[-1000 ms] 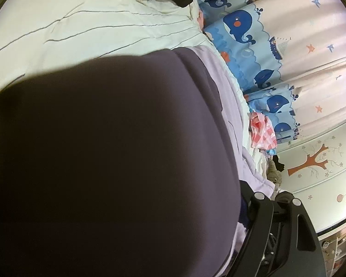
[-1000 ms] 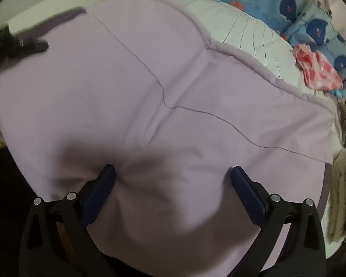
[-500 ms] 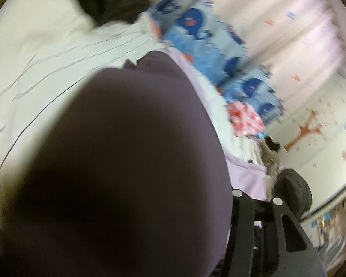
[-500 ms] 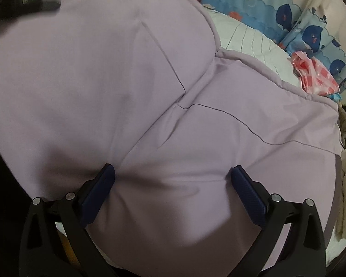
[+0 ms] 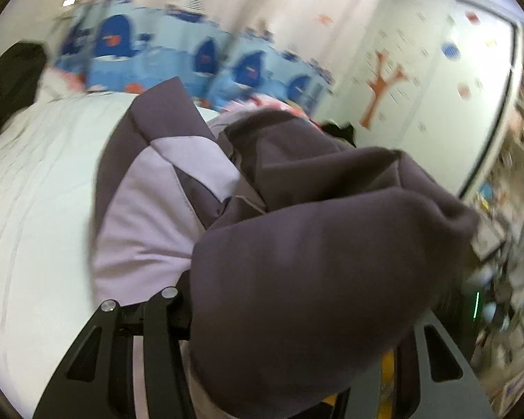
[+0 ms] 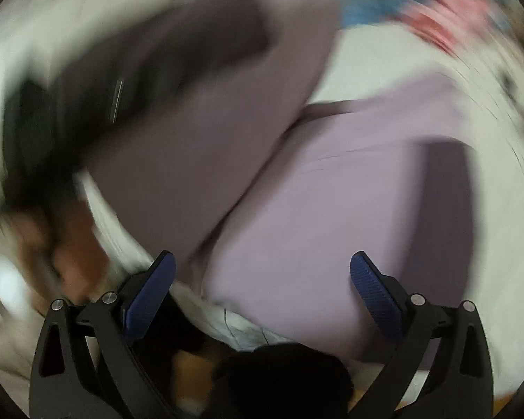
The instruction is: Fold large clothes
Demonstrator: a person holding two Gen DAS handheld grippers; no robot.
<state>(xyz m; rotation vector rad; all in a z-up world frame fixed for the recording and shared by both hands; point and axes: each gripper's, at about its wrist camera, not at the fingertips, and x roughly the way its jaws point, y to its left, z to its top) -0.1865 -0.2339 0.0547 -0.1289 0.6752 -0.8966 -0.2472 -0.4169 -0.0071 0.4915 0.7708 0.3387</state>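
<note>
A large lilac garment (image 6: 332, 209) lies on the white bed (image 5: 35, 192); its darker purple inside shows where it is turned over. In the left wrist view a thick fold of it (image 5: 314, 262) hangs over my left gripper (image 5: 283, 314) and hides the fingertips; the gripper is shut on it and holds it above the bed. In the blurred right wrist view my right gripper (image 6: 262, 279) is open and empty, blue pads (image 6: 370, 286) wide apart just above the garment's near edge. The lifted flap (image 6: 192, 122) shows at upper left.
A blue whale-print curtain (image 5: 157, 52) and a pink checked cloth (image 6: 447, 24) lie beyond the bed. A black garment (image 5: 7, 80) sits at the bed's far left. A white wardrobe with tree decals (image 5: 419, 80) stands at right. A dark object (image 6: 283, 380) sits below the right gripper.
My left gripper has swung the held fold up and across, turning toward the wardrobe. The right gripper has pulled back toward the bed edge, still open. Both views are motion-blurred now.
</note>
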